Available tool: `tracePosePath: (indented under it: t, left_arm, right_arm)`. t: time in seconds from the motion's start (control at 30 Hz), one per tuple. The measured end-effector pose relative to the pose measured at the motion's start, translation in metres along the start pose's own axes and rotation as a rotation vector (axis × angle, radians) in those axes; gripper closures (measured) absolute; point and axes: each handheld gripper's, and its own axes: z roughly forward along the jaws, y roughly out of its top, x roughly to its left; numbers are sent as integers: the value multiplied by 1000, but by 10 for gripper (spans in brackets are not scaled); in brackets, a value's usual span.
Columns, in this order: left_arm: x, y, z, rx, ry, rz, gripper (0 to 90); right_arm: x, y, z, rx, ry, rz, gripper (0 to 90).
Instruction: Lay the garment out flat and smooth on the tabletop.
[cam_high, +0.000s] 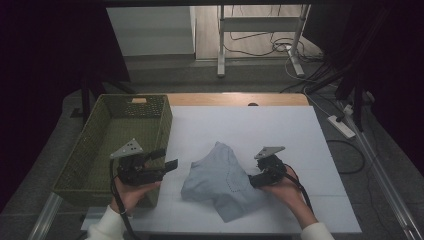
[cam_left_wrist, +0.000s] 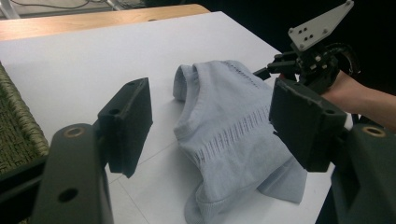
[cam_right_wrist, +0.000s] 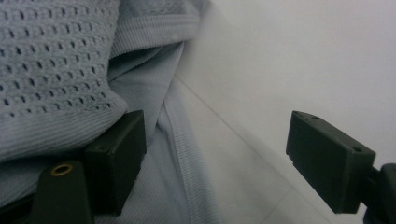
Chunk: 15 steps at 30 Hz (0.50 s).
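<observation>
Waiting beside the green basket (cam_high: 107, 131), the left gripper (cam_high: 167, 159) hangs wide and empty; the pale blue knit top (cam_high: 220, 180) lies crumpled mid-table. At its right edge, the right gripper (cam_high: 252, 179) gapes wide (1 jaw seemingly under a fold), so sink lower before pinching.

Holding the left gripper (cam_high: 171, 159) level in the left hand (cam_high: 131, 192), jaws standing wide apart with nothing between the pads (cam_left_wrist: 127, 122), pointing across toward the right gripper (cam_high: 251, 177). Gripping the right gripper from behind with the right hand (cam_high: 285, 189), tilting it downward, jaws spread wide, one pad (cam_right_wrist: 116, 156) lying against cloth, the other (cam_right_wrist: 329, 158) hanging free.
</observation>
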Motion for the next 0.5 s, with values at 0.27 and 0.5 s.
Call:
tracePosePath:
  t: [0.27,0.5]
  left_arm:
    - [0,0,1,3,-1,-2,303]
    - [-1,-1,2,8,1,-1,302]
  right_arm:
    - [7,-1,12,40,18,-20,275]
    - [8,-2,13,43,52,-15,439]
